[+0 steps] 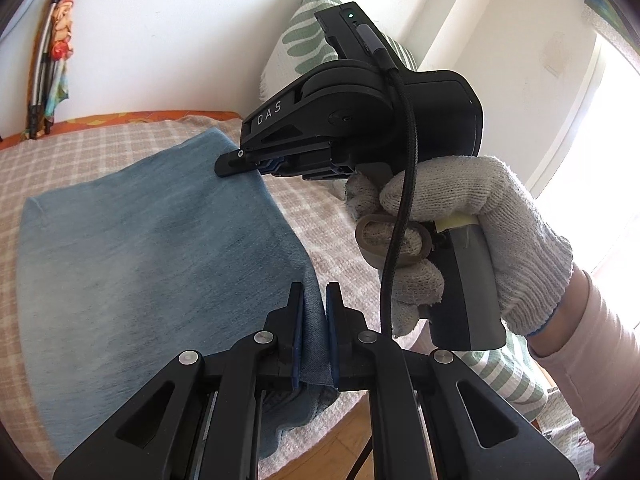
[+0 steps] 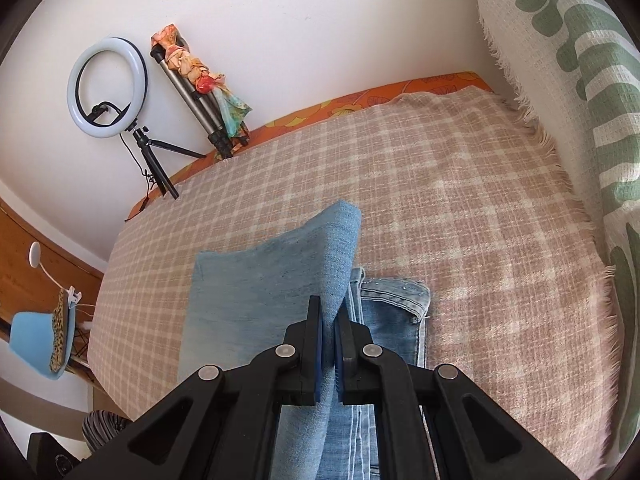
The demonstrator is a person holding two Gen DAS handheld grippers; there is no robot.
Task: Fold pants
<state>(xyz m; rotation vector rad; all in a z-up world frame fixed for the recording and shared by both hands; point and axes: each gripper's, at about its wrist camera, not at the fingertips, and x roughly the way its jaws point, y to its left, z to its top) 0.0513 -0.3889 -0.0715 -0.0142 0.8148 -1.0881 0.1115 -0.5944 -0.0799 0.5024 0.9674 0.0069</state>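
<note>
Light blue denim pants (image 1: 152, 240) lie folded over on a checked beige blanket (image 1: 120, 136). My left gripper (image 1: 316, 304) is shut on the fold's near right edge, with denim pinched between its pads. In the left wrist view my right gripper (image 1: 240, 164), held by a gloved hand (image 1: 472, 216), grips the fold's far right corner. Seen from the right wrist, my right gripper (image 2: 330, 320) is shut on a raised denim fold (image 2: 320, 256). A lower layer with a stitched pocket (image 2: 394, 300) lies flat under it.
A green-patterned white cushion (image 2: 580, 92) stands against the wall at the blanket's (image 2: 440, 184) right edge. A ring light (image 2: 106, 86) and a tripod wrapped in a colourful scarf (image 2: 200, 80) stand at the far side. A blue chair (image 2: 36, 344) is at the left.
</note>
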